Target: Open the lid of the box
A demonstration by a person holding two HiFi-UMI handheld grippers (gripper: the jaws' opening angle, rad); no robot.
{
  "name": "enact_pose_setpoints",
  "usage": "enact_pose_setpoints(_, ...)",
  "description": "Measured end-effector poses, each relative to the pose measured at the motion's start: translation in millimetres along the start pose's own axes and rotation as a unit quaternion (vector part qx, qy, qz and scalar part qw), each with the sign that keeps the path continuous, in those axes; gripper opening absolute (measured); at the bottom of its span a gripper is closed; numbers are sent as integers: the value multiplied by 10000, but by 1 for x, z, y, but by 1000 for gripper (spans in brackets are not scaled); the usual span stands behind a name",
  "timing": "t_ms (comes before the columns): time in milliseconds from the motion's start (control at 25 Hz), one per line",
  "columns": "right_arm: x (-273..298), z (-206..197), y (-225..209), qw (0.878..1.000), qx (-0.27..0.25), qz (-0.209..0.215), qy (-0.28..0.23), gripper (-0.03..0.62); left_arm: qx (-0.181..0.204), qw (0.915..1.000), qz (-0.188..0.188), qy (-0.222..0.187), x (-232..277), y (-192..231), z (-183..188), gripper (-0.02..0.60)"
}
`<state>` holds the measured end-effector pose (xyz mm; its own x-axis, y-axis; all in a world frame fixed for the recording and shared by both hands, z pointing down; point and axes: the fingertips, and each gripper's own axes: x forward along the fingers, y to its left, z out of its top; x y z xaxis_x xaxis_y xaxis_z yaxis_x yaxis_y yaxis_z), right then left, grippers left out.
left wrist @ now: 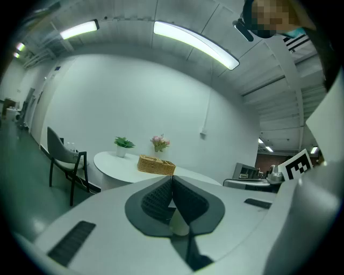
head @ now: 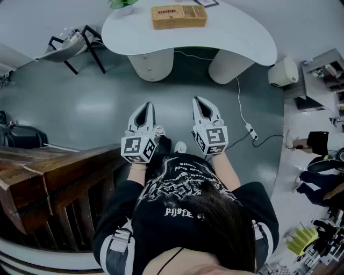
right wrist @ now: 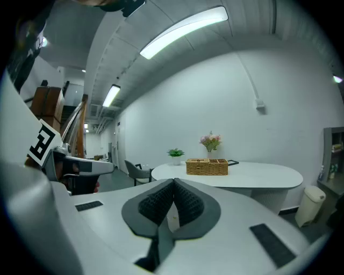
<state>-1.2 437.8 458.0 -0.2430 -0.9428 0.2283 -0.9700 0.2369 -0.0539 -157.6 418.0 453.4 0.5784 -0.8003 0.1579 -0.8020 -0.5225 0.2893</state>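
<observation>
- Fingers of the left gripper [head: 147,106] are pressed together, with nothing between them.
- Right gripper [head: 198,100] is the same, its fingers closed and empty.
- Both are held side by side in front of the person's chest, over the grey floor [head: 86,102].
- Wicker box [head: 178,16] sits well apart, ahead of them, on the white table [head: 231,37], beside a potted plant [head: 122,4].
</observation>
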Motion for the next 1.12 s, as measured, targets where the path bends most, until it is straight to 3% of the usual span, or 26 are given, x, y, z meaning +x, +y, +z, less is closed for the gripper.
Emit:
enact_pose_setpoints(800, 126, 30, -10, 9982, 236, -539, -132, 26, 234, 9981, -562, 102, 102, 97, 43, 25)
enact_pose_setpoints(1120, 148, 30, -16, 9979, 226, -599, 20, 26, 139, 9977, -642, 174, 130, 109, 48, 25)
